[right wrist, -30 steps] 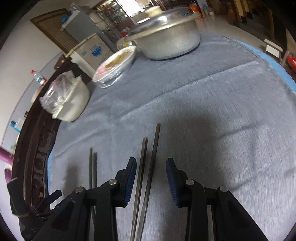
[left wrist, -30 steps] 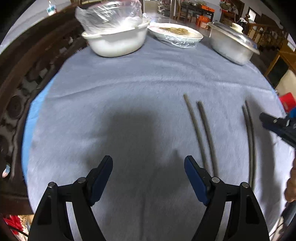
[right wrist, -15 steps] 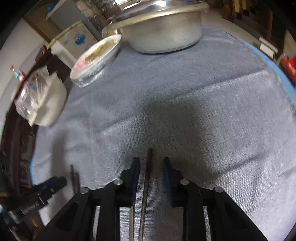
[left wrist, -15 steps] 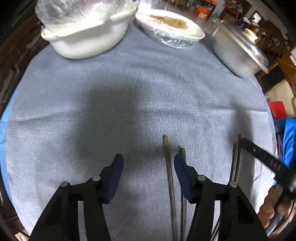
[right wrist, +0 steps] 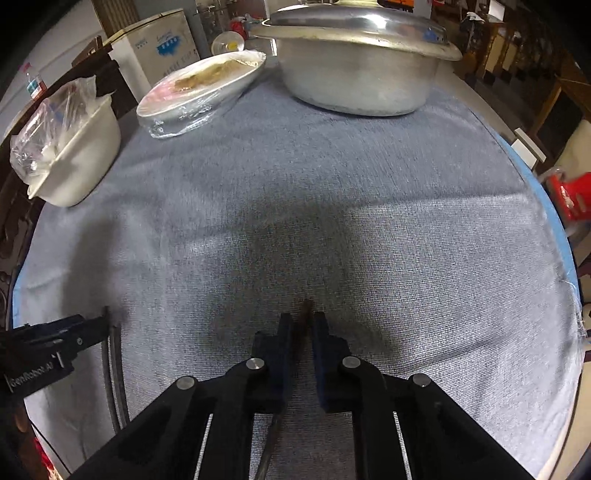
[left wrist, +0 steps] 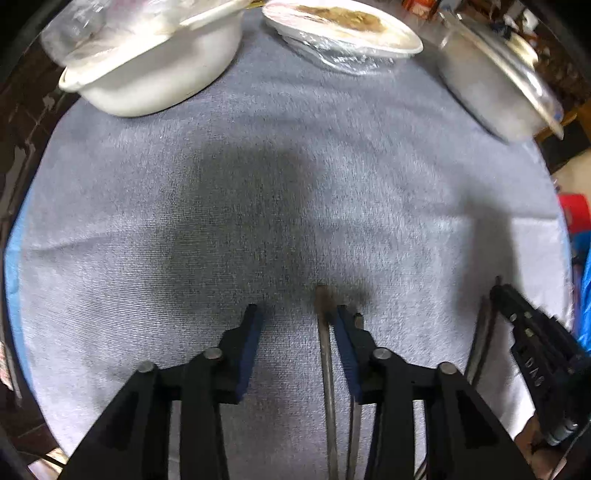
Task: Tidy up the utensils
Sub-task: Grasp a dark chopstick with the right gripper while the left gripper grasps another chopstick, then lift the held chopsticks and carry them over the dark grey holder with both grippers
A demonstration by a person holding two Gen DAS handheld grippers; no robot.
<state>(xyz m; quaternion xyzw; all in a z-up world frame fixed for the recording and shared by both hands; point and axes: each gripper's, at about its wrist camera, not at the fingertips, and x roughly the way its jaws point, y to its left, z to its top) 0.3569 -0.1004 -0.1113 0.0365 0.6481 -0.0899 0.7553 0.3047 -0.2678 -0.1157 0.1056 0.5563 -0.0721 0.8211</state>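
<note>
Two pairs of dark chopsticks lie on the grey cloth. In the left wrist view my left gripper (left wrist: 295,315) is open, low over the cloth; one chopstick of the left pair (left wrist: 327,354) lies between its fingers beside the right finger, its mate partly hidden under that finger. In the right wrist view my right gripper (right wrist: 303,325) has narrowed around a chopstick of the right pair (right wrist: 306,314), pads close to it with a small gap. The right pair (left wrist: 482,339) and the right gripper body show at the far right of the left wrist view. The left pair (right wrist: 112,369) shows at left in the right wrist view.
A white bowl with a plastic bag (left wrist: 155,62), a film-covered plate of food (left wrist: 343,29) and a lidded metal pot (right wrist: 358,62) stand at the back of the round table. The grey cloth (right wrist: 332,192) covers the table, blue edge showing. Dark wooden furniture stands at left.
Both grippers have moved forward and down onto their chopstick pairs. The right gripper's jaws have narrowed around a chopstick; the left jaws have also narrowed somewhat.
</note>
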